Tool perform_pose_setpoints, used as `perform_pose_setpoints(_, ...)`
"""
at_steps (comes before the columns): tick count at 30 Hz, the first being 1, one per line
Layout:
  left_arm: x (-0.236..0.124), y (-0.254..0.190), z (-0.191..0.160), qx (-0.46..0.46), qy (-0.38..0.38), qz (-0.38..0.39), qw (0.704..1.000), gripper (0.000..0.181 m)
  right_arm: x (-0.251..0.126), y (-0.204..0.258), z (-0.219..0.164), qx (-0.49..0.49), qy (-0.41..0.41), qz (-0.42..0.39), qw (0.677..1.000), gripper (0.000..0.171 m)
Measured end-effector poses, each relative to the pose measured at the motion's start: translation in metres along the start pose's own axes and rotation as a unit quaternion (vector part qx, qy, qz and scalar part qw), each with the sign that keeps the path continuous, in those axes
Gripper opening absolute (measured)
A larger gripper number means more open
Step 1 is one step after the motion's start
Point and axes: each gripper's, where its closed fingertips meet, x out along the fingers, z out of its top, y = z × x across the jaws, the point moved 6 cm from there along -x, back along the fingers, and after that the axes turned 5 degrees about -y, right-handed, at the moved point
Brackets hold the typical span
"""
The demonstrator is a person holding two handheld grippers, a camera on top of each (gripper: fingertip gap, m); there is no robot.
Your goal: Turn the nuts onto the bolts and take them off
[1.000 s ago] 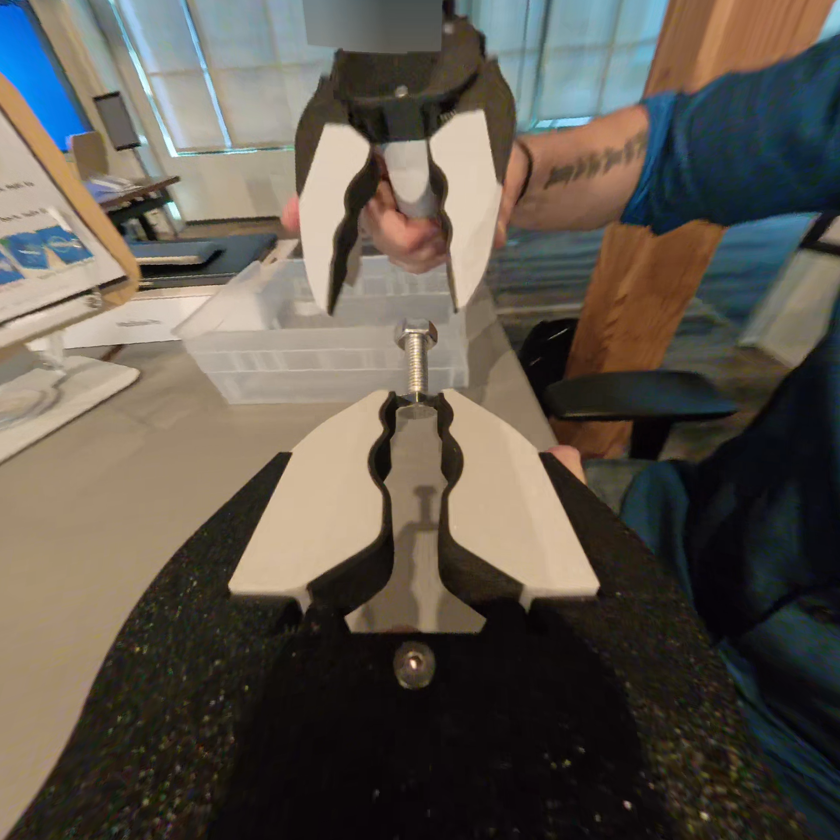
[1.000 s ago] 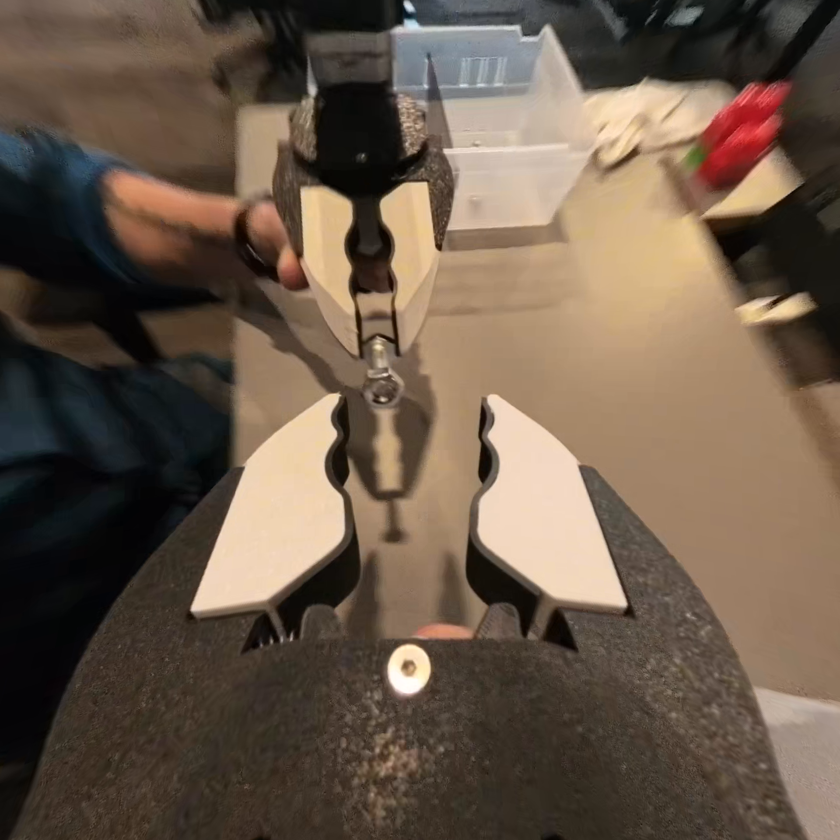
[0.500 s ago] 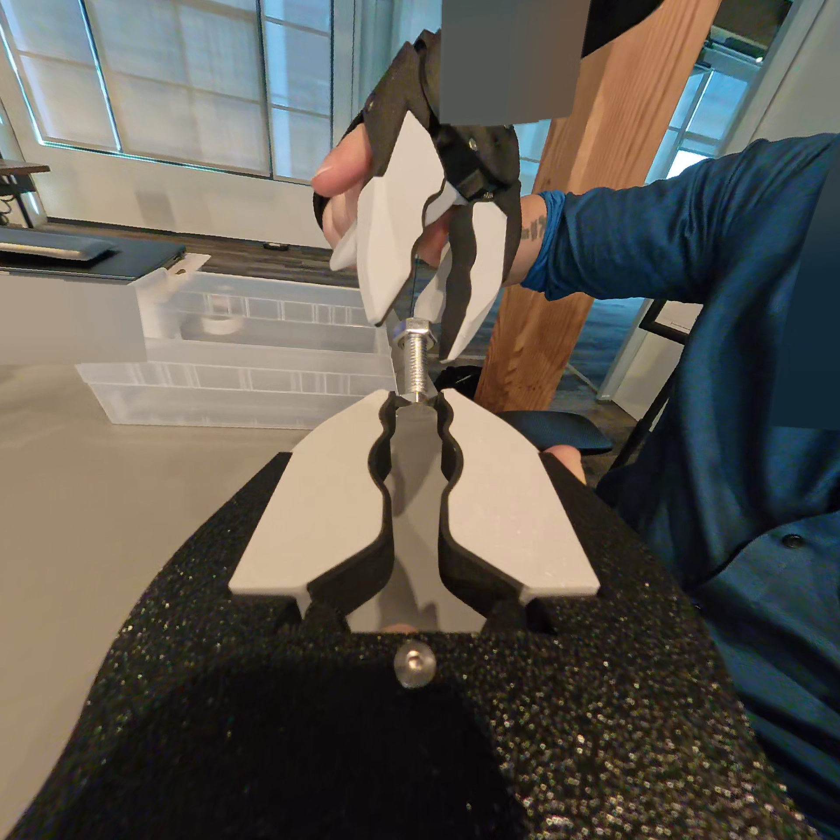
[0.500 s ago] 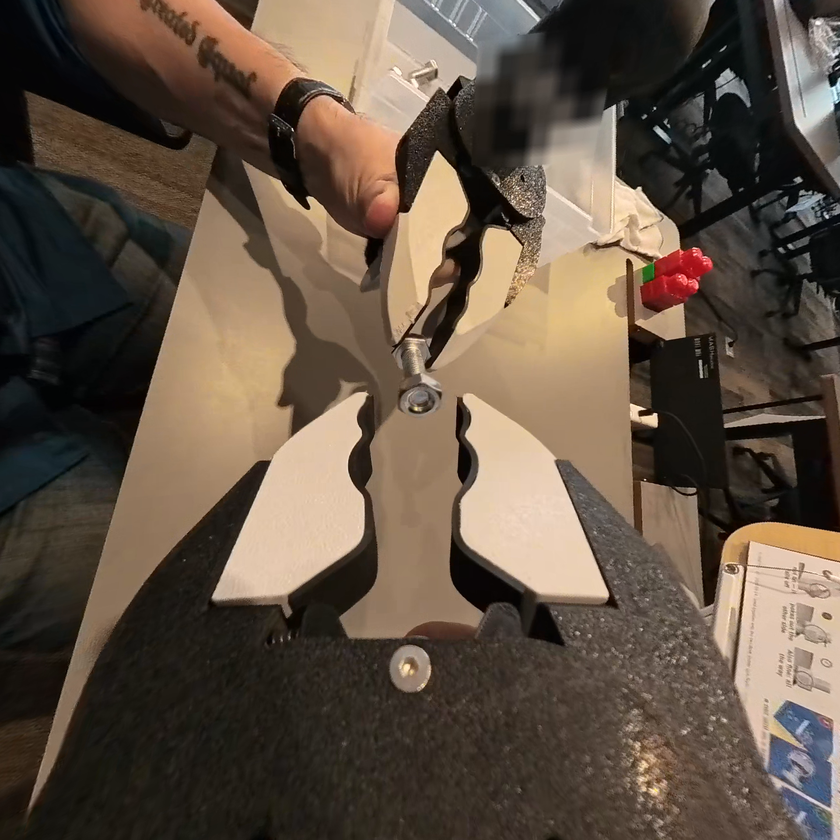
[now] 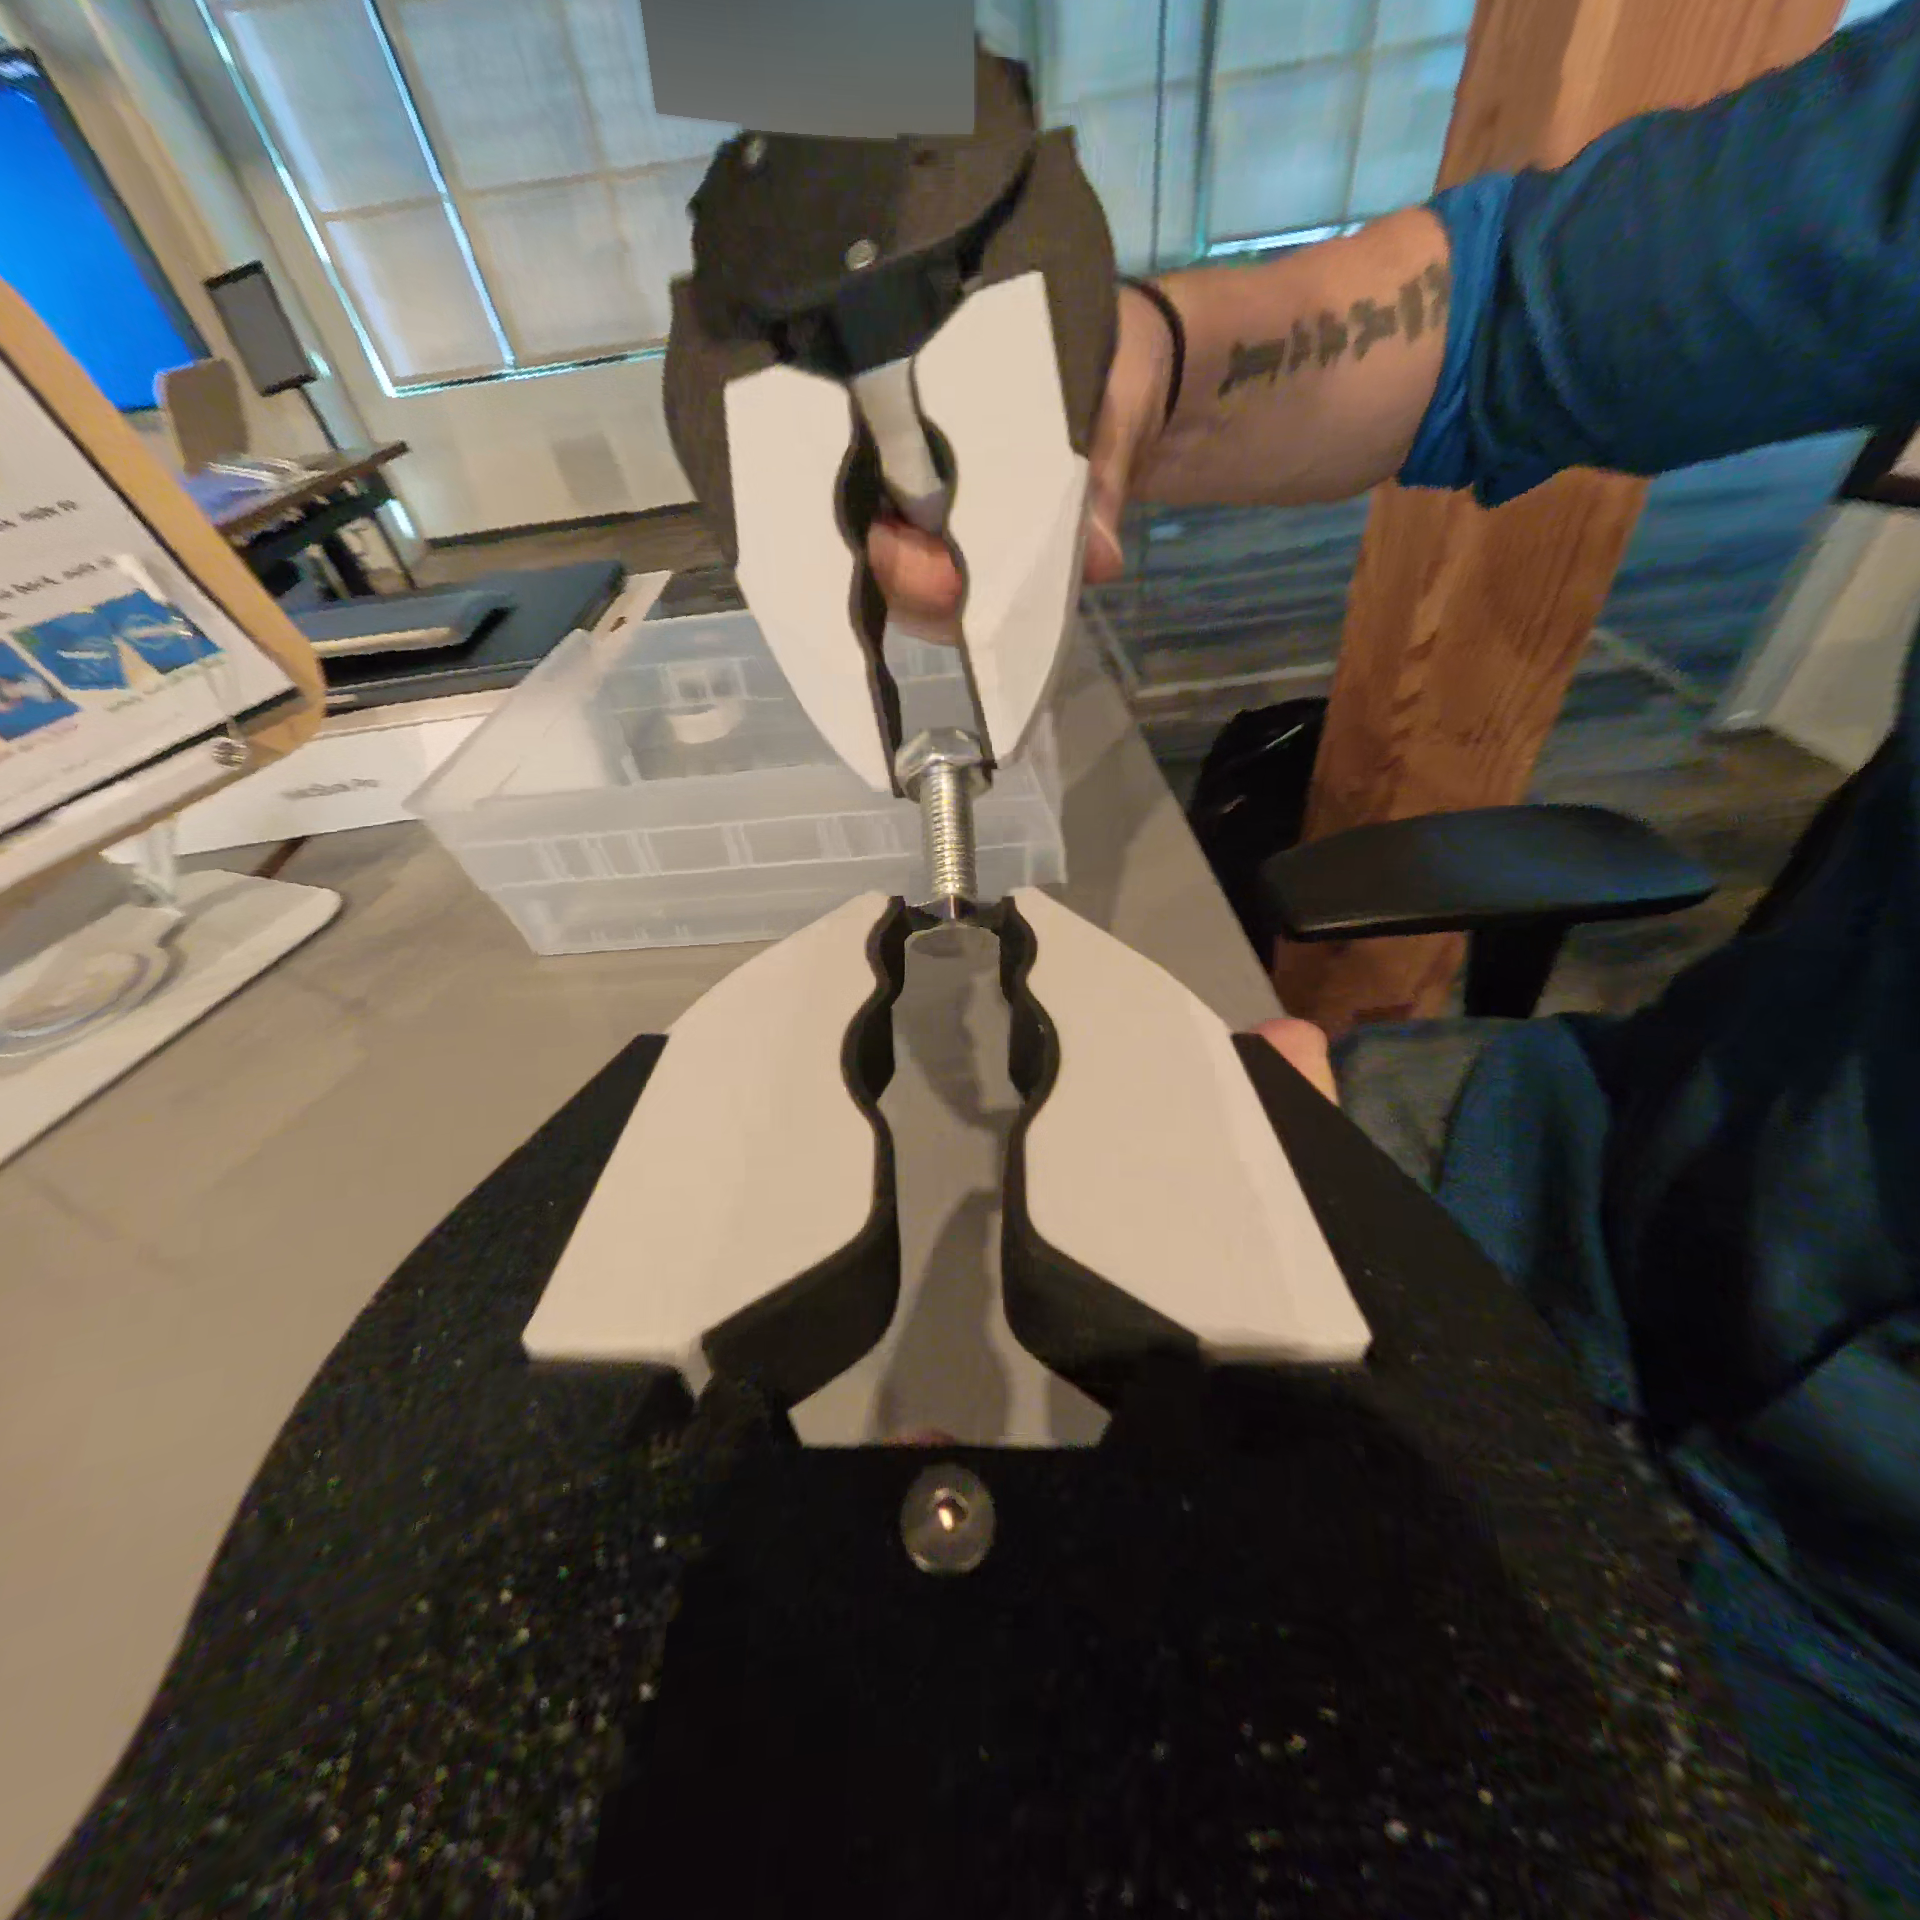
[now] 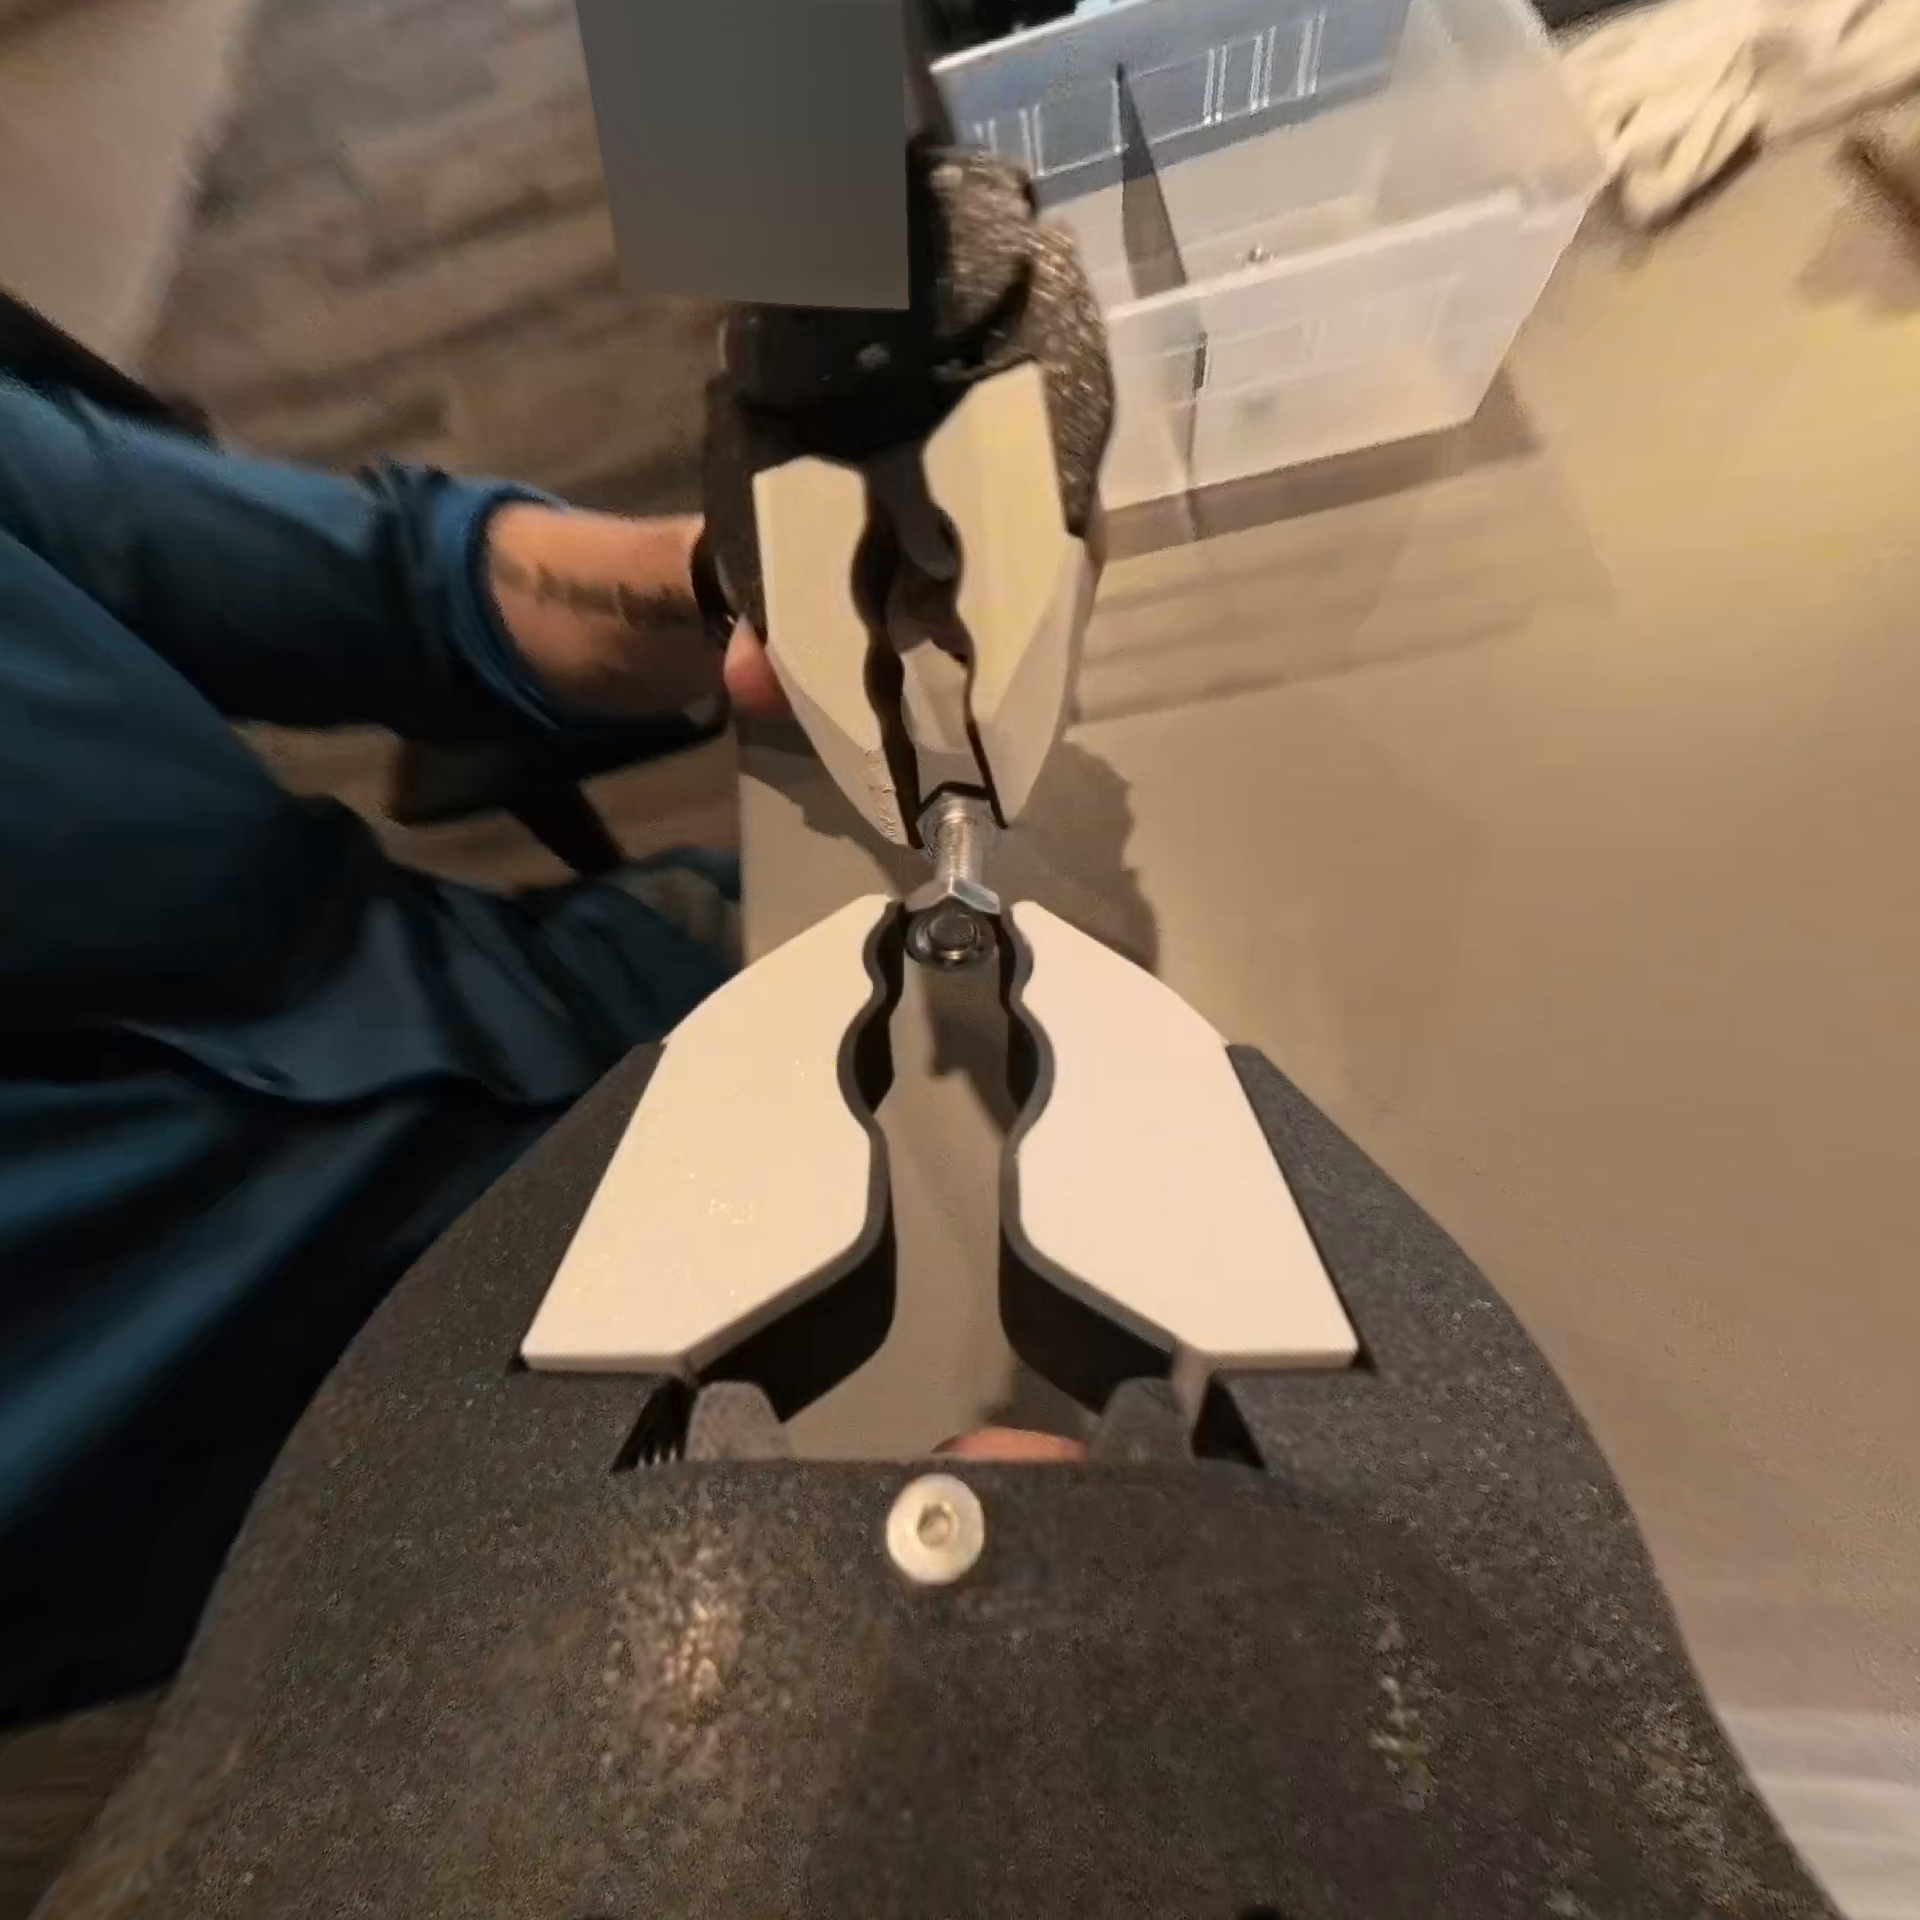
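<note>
Steel bolt [image 5: 951, 831] spanning both tips, left hand-held gripper [image 5: 951, 920] clamping its head, right hand-held gripper [image 6: 951, 920] clamping the nut [image 6: 948, 940]

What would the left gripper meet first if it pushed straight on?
The right gripper, pinching the silver hex nut on the far end of the silver threaded bolt that the left gripper holds; depth looks short.

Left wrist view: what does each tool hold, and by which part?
Left tool grips the bolt by its head end; right tool grips the nut at the bolt's other end.
</note>
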Motion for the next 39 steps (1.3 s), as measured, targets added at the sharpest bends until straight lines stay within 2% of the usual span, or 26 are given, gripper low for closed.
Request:
perform_pose_setpoints(2, -0.001, -0.003, 0.002, 0.034, 0.021, 0.023, 0.999, 0.016, 0.001, -0.008, -0.005, 0.118, -0.017, 0.042, 0.992, 0.016)
perform_pose_setpoints(5, 0.001, -0.005, 0.003, 0.068, 0.044, 0.045, 0.996, 0.016, 0.002, -0.019, -0.015, 0.263, -0.047, 0.111, 0.957, 0.017)
perform_pose_setpoints(7, 0.002, -0.006, 0.003, 0.077, 0.052, 0.051, 0.994, 0.016, 0.004, -0.024, -0.021, 0.323, -0.062, 0.146, 0.933, 0.016)
perform_pose_setpoints(9, 0.003, -0.006, 0.002, 0.080, 0.059, 0.057, 0.993, 0.016, 0.005, -0.026, -0.024, 0.333, -0.073, 0.154, 0.927, 0.017)
perform_pose_setpoints(11, 0.003, -0.005, 0.002, 0.071, 0.053, 0.055, 0.995, 0.016, 0.003, -0.026, -0.021, 0.300, -0.086, 0.147, 0.939, 0.018)
perform_pose_setpoints(13, 0.002, -0.003, 0.001, 0.049, 0.036, 0.045, 0.997, 0.016, -0.002, -0.024, -0.015, 0.226, -0.092, 0.116, 0.963, 0.025)
perform_pose_setpoints(16, -0.002, 0.002, 0.001, -0.005, -0.004, 0.019, 1.000, 0.016, -0.011, -0.018, -0.005, 0.083, -0.087, 0.033, 0.992, 0.033)
perform_pose_setpoints(18, -0.006, 0.006, 0.000, -0.059, -0.042, -0.011, 0.997, 0.016, -0.016, -0.008, 0.000, -0.041, -0.075, -0.019, 0.996, 0.026)
perform_pose_setpoints(20, -0.010, 0.010, -0.001, -0.111, -0.081, -0.045, 0.990, 0.016, -0.017, 0.006, 0.003, -0.171, -0.046, -0.065, 0.982, 0.017)
perform_pose_setpoints(24, -0.011, 0.015, -0.005, -0.156, -0.112, -0.072, 0.979, 0.016, -0.007, 0.031, 0.006, -0.359, 0.003, -0.142, 0.923, 0.018)
perform_pose_setpoints(26, -0.009, 0.015, -0.006, -0.157, -0.108, -0.073, 0.979, 0.016, -0.001, 0.039, 0.007, -0.392, 0.012, -0.149, 0.908, 0.014)
perform_pose_setpoints(27, -0.008, 0.013, -0.006, -0.155, -0.105, -0.073, 0.980, 0.016, 0.002, 0.042, 0.006, -0.399, 0.015, -0.138, 0.906, 0.000)
perform_pose_setpoints(39, -0.004, 0.008, -0.004, -0.138, -0.086, -0.075, 0.984, 0.016, 0.002, 0.023, 0.012, -0.358, 0.041, -0.153, 0.920, 0.000)
